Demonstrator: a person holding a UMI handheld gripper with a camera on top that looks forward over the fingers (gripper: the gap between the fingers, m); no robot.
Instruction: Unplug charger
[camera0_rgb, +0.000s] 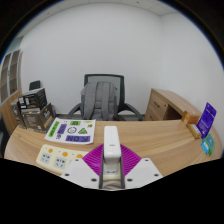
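White charger block (111, 147), upright between purple pads (93, 158), on wooden desk (170, 143).

Held at both flanks by gripper (111, 172), fingers closed against its sides; cable and socket not discernible. Just beyond, left: printed sheets (70, 130) with coloured squares, another sheet (57, 156) nearer. Further left: dark box (33, 110). Behind desk: grey office chair (103, 97). Far right: purple card (207, 118), small teal item (208, 146), wooden side cabinet (160, 103).

I see my gripper (112, 176) as two pale, angular plastic fingers (80, 177), each lined inside with a purple pad (94, 160).
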